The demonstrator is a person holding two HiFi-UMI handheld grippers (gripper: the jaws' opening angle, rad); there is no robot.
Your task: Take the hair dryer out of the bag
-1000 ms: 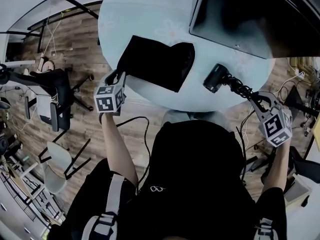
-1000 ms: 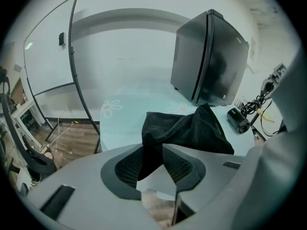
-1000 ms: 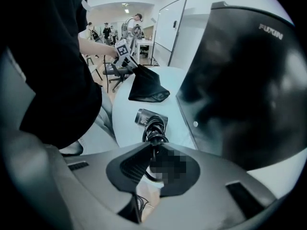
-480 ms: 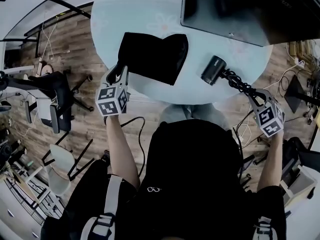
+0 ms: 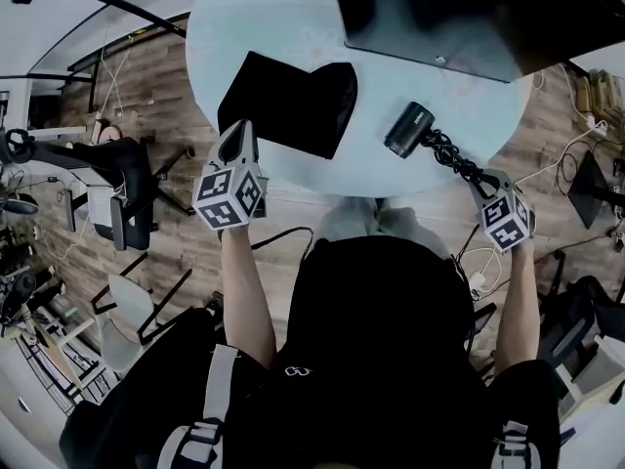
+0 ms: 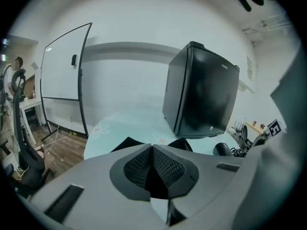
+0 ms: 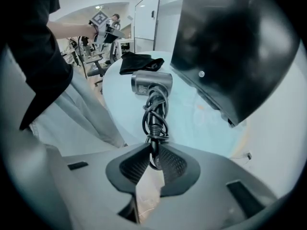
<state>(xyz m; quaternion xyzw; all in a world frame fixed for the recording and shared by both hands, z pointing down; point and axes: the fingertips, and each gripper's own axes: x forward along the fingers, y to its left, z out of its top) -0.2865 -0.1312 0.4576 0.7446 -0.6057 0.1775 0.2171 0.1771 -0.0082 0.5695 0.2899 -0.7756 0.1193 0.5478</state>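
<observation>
The black bag (image 5: 288, 103) lies flat on the round pale table (image 5: 244, 18), left of centre. The grey hair dryer (image 5: 408, 128) lies to its right, its coiled cord (image 5: 454, 159) trailing toward me. My right gripper (image 5: 485, 179) is shut on that cord, and in the right gripper view the cord (image 7: 154, 119) runs from the pads up to the hair dryer (image 7: 151, 83). My left gripper (image 5: 239, 137) hangs by the bag's near left corner. Its jaws have just closed with nothing between them, as the left gripper view (image 6: 152, 147) shows, with the bag (image 6: 128, 144) beyond.
A large black box-like monitor (image 5: 459, 18) stands on the table's far right side, close behind the hair dryer. Office chairs (image 5: 117, 203) and cables (image 5: 278, 237) are on the wooden floor to the left. A whiteboard (image 6: 64, 66) stands beyond the table.
The right gripper has come down with the cord, and the hair dryer now rests on the table. The left gripper has lifted off the bag's corner and its jaws have closed.
</observation>
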